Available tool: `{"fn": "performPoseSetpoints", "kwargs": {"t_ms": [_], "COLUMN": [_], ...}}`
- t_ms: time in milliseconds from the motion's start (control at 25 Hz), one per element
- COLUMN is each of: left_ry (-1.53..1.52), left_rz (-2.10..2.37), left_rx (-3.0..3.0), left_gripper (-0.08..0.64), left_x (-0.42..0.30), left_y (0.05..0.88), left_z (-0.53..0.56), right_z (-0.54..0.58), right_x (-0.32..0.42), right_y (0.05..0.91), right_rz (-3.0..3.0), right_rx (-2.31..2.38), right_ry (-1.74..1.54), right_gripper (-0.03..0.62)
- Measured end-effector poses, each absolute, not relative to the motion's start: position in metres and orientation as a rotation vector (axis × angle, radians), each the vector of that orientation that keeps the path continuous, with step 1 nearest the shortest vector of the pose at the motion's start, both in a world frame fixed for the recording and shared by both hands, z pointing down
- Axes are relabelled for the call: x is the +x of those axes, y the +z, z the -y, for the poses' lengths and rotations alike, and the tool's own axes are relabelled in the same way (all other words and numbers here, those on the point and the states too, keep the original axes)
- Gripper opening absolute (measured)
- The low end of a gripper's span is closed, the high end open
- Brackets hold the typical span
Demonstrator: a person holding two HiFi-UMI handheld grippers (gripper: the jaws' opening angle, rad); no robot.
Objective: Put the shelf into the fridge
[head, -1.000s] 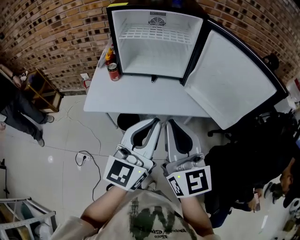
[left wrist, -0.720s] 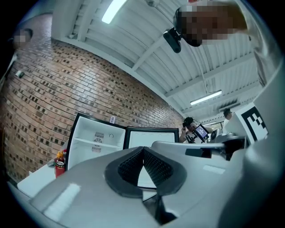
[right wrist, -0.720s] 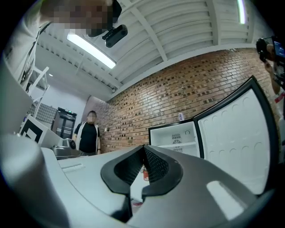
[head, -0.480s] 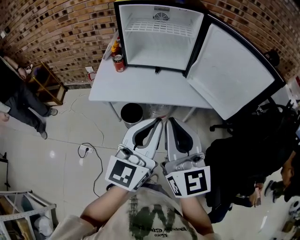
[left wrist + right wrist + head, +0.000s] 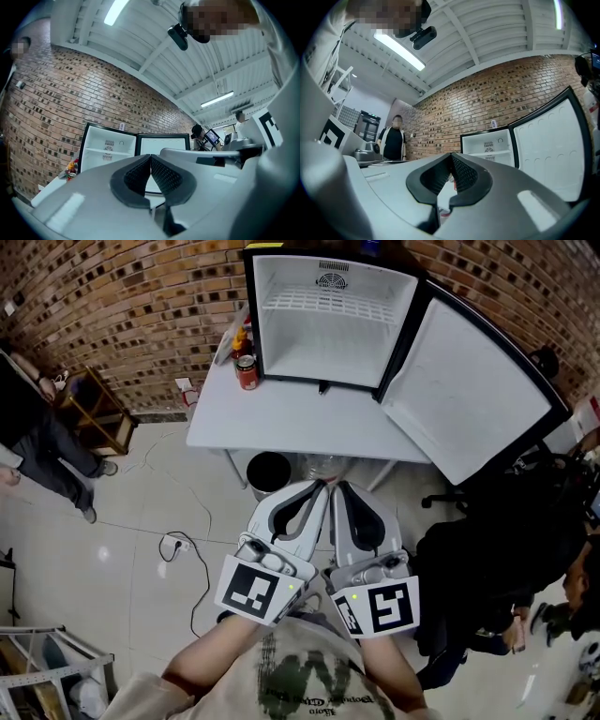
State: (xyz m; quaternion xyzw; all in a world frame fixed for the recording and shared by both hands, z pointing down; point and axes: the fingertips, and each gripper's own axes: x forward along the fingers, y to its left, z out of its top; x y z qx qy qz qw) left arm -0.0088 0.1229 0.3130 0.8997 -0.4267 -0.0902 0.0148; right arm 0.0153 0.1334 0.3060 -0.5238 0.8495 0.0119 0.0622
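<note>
Both the left gripper (image 5: 316,487) and the right gripper (image 5: 340,487) are clenched on nothing, side by side above the floor. On the far surface (image 5: 281,423), the fridge (image 5: 319,348) stands open, with a white wire shelf (image 5: 323,304) across its upper part.

Left tongs (image 5: 317,491) and right tongs (image 5: 339,489) closed, empty, side by side.

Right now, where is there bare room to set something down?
Bare: the strip of table between the fridge and the near edge, also the fridge floor under its wire shelf. Crowded: the can and bottles left of the fridge.
</note>
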Motion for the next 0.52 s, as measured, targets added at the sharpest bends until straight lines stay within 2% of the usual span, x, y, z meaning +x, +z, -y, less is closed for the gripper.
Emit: {"fn": "performPoseSetpoints", "kwargs": {"t_ms": [520], "left_ry": [-0.255], "left_rz": [1.313], "left_rx": [2.811], "left_gripper": [0.002], "left_x": [-0.0206], "left_y": [0.3101], "left_z": [-0.1257], "right_z": [-0.1327], "right_x": [0.0039], "right_y": [0.3044], "right_rz": [-2.546], "right_rx": [-1.636], "right_ry": [0.039], "right_gripper": [0.0]}}
